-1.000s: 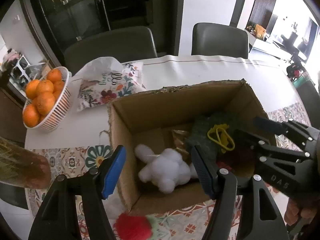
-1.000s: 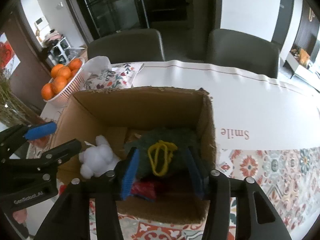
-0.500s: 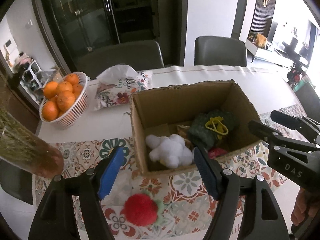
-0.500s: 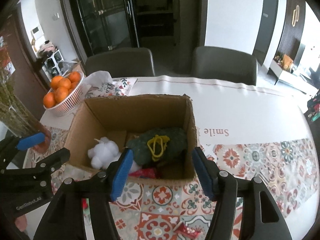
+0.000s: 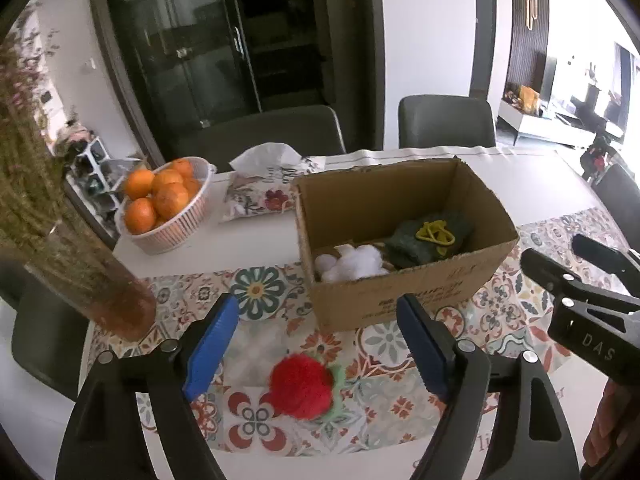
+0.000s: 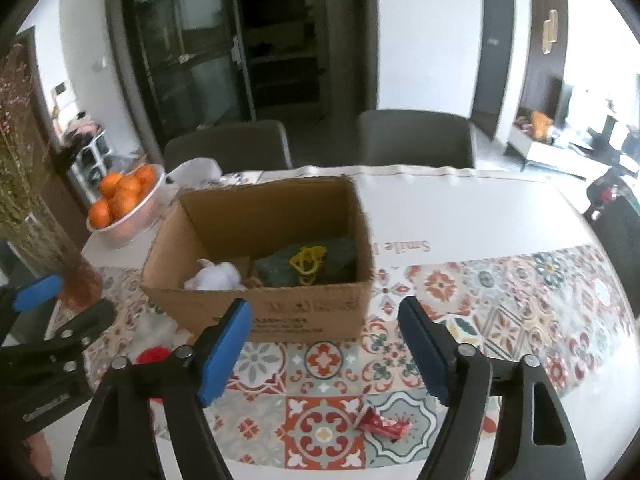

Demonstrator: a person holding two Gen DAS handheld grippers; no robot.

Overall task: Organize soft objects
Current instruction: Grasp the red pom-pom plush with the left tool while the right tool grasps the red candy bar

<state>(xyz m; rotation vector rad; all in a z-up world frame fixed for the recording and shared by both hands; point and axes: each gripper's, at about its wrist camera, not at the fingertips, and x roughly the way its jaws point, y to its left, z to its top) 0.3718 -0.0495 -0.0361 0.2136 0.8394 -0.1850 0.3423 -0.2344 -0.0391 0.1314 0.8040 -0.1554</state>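
A table with a white top carries a runner of coloured tile patterns across its near side. On the runner stands an open cardboard box; inside lie a white plush at the left and a dark green toy with a yellow loop at the right. A red pompom lies on the runner just in front of the box, outside it, and a red wrapper lies on the runner nearer the right side. Beyond the box are a white basket of oranges, a floral tissue pack, and at the left a vase of dried stems. Grey chairs stand behind the table, before dark glass cabinet doors and a white wall.

The left gripper is above the runner, jaws opening, nothing between them. The right gripper is likewise opening and empty, in front of the box
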